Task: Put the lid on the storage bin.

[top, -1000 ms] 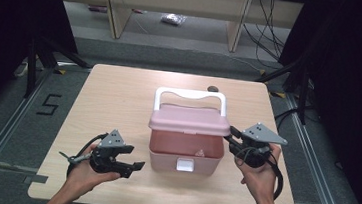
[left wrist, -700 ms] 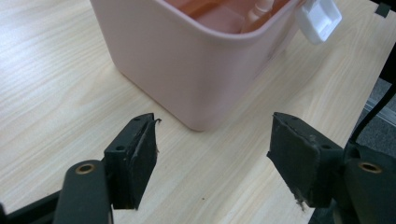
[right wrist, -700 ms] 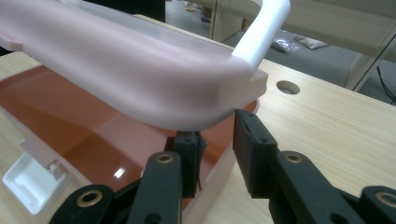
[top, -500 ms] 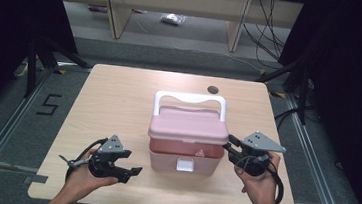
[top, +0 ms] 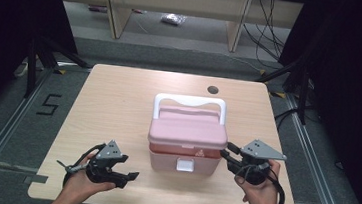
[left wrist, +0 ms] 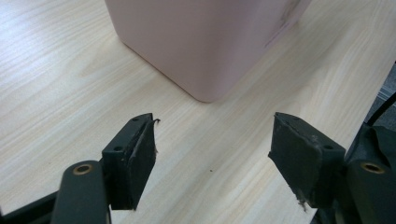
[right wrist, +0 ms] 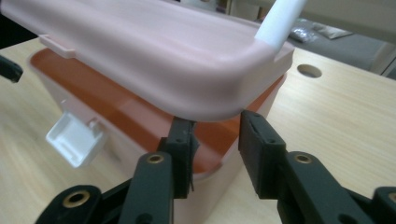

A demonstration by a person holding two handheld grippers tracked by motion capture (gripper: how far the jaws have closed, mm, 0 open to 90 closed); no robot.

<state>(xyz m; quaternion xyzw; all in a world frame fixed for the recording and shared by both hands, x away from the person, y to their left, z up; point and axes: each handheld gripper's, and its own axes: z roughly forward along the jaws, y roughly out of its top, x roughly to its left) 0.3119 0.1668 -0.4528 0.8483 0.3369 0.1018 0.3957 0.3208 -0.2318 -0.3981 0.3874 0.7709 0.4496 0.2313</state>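
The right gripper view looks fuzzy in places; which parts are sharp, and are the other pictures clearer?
Right gripper view: jaws and lid fairly sharp, white latch and far table soft. Left gripper view: crisp wood grain, box evenly lit. High view: bright table, surroundings nearly black.

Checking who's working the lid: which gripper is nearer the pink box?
Right. The right gripper sits under the pink box lid corner; the left gripper stands apart, open.

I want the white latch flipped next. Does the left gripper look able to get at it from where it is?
Probably yes. The left gripper sits open on the table beside the pink box, with bare wood between them. The white latch hangs on the box's near face, uncovered; the right gripper is at the lid's far corner.
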